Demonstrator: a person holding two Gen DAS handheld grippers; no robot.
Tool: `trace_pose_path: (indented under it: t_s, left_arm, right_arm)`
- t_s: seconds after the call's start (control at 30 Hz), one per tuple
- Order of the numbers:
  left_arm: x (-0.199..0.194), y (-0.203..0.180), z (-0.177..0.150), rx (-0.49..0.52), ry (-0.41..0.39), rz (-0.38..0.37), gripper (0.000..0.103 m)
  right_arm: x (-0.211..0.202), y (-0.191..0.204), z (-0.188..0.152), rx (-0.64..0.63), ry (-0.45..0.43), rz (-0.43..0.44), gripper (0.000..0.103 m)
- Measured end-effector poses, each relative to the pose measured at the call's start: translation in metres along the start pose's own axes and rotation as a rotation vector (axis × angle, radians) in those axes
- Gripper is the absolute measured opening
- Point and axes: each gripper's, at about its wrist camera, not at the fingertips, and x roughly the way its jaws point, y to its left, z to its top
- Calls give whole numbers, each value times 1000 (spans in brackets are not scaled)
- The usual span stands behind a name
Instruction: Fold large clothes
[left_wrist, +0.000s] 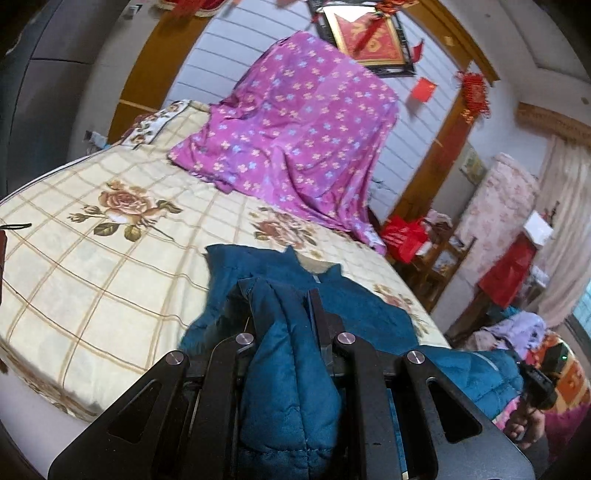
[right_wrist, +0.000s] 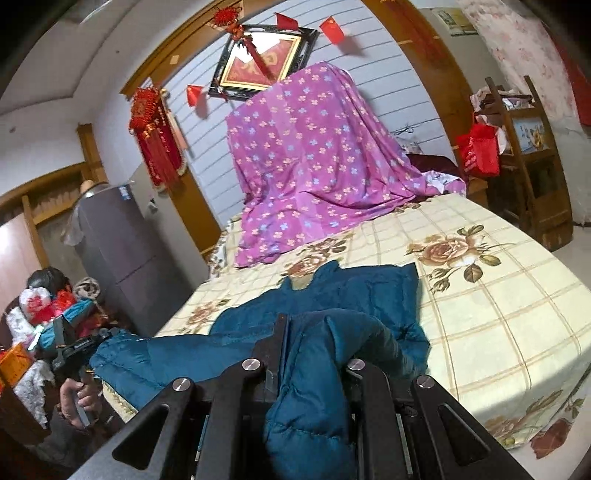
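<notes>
My left gripper (left_wrist: 282, 295) is clamped on a thick fold of the blue padded jacket (left_wrist: 354, 295), low in the frame's centre. My right gripper (right_wrist: 314, 328) pinches another bunch of it. The rest sprawls on the rose-print bedsheet (right_wrist: 498, 295). Beyond, upper centre, a purple floral cloth (left_wrist: 295, 129) drapes something tall. A red bag (right_wrist: 478, 151) hangs at the right.
</notes>
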Motion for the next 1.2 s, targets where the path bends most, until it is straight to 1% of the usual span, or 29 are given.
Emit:
trace_pose_path:
  t_s: [0.07, 0.13, 0.23, 0.33, 0.37, 0.43, 0.5, 0.53, 0.63, 0.7, 0.77, 0.87, 0.93, 1.07, 1.13, 1.2]
  left_arm:
    - [13, -2, 9, 2, -7, 25, 12]
    - [22, -4, 18, 5, -21, 30, 12]
    - [42, -8, 47, -9, -47, 19, 12]
    - [69, -11, 75, -4, -68, 35, 12]
    - [86, -12, 86, 9, -68, 55, 12]
    - [112, -9, 98, 4, -70, 81, 12]
    - [152, -5, 107, 19, -55, 138, 12]
    - [164, -2, 108, 28, -50, 157, 12]
    - [217, 5, 105, 64, -23, 249, 12]
    - [242, 9, 98, 78, -17, 292, 12]
    - [263, 13, 91, 75, -8, 321, 12]
    - [287, 23, 83, 57, 2, 339, 12]
    - [308, 31, 76, 44, 24, 350, 12]
    - [341, 42, 62, 40, 64, 376, 12]
    - [355, 48, 56, 41, 94, 390, 12]
    - [367, 53, 55, 21, 135, 384, 13]
  right_arm:
    - [13, 1, 8, -23, -4, -28, 13]
    - [29, 2, 21, -40, -28, -54, 13]
    - [50, -1, 43, -24, -68, -74, 13]
    - [79, -5, 73, -31, -124, -101, 13]
    - [89, -7, 82, -26, -134, -106, 13]
    - [116, -13, 99, -21, -144, -124, 13]
    - [151, -23, 112, -1, -143, -150, 13]
    - [162, -26, 115, 4, -140, -159, 13]
    - [206, -41, 120, 33, -134, -209, 13]
    - [232, -50, 117, 54, -137, -243, 13]
    - [251, -59, 113, 70, -138, -265, 13]
    - [274, -77, 104, 117, -138, -272, 13]
    - [288, -89, 95, 135, -124, -288, 13]
    - [320, -107, 86, 162, -30, -365, 13]
    - [335, -113, 84, 153, 4, -378, 13]
    - [349, -119, 80, 142, 48, -396, 14]
